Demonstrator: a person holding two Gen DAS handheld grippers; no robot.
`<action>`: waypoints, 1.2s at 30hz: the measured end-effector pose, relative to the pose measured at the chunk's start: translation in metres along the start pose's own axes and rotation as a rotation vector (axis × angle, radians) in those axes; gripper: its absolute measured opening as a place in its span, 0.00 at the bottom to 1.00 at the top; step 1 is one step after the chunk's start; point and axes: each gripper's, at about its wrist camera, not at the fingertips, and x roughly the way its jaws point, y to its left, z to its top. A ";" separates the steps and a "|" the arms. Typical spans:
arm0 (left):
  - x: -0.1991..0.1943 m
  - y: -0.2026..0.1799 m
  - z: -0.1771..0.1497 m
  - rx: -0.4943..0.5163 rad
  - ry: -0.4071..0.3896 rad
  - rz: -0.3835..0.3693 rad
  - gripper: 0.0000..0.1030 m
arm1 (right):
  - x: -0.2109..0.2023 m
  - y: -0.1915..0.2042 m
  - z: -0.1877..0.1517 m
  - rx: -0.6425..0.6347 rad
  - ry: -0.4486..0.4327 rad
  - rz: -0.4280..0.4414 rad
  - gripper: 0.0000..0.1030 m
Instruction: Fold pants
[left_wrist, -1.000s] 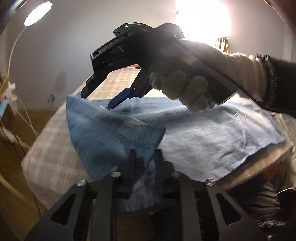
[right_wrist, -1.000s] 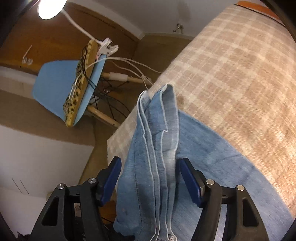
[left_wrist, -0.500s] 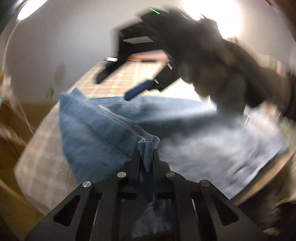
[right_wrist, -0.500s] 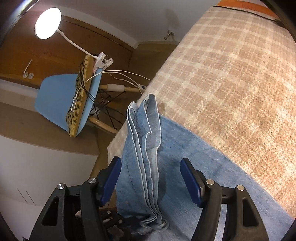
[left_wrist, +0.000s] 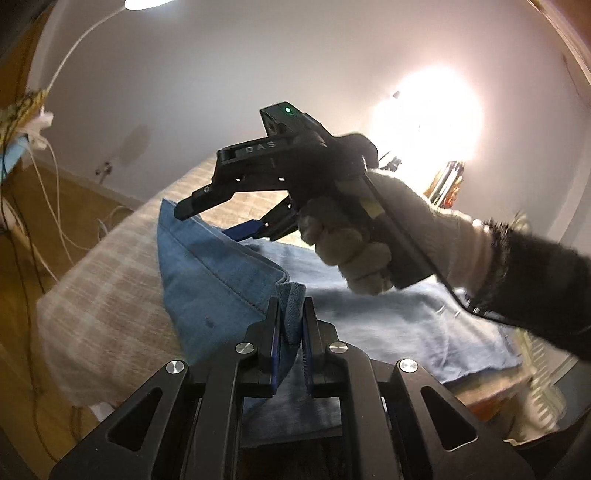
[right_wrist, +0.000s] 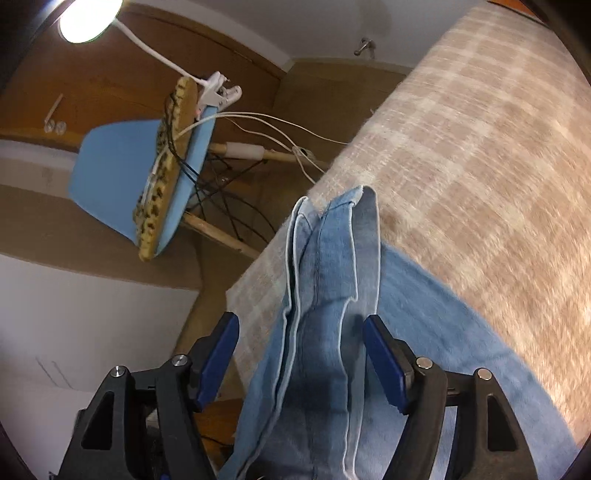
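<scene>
Light blue denim pants (left_wrist: 388, 310) lie on a beige plaid bed (left_wrist: 99, 295). My left gripper (left_wrist: 291, 317) is shut on a bunched fold of the pants at their near edge. My right gripper (left_wrist: 218, 221), held in a gloved hand, hovers open over the far hem corner of the pants. In the right wrist view the right gripper (right_wrist: 301, 347) is open, its blue pads either side of the raised stacked hem edges of the pants (right_wrist: 325, 295), not pressing them. The plaid bed (right_wrist: 480, 166) stretches beyond.
A blue chair (right_wrist: 122, 184) with a leopard-print cushion, a clamped lamp (right_wrist: 88, 14) and white cables stands beside the bed's left edge. A wooden floor (left_wrist: 22, 288) lies below. A bright light (left_wrist: 424, 114) glares on the far wall.
My left gripper has closed on a fold of the pants and drawn it up. The right gripper stays open and has shifted slightly over the hem corner.
</scene>
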 end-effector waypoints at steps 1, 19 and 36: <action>0.003 0.000 0.002 0.001 0.003 0.000 0.08 | 0.000 0.001 0.001 -0.001 -0.004 -0.012 0.71; 0.087 -0.052 -0.034 0.417 0.189 0.303 0.56 | -0.024 -0.029 -0.009 0.077 -0.056 -0.025 0.70; 0.006 -0.006 -0.006 0.128 -0.029 0.140 0.08 | -0.029 -0.019 -0.014 0.057 -0.028 0.028 0.72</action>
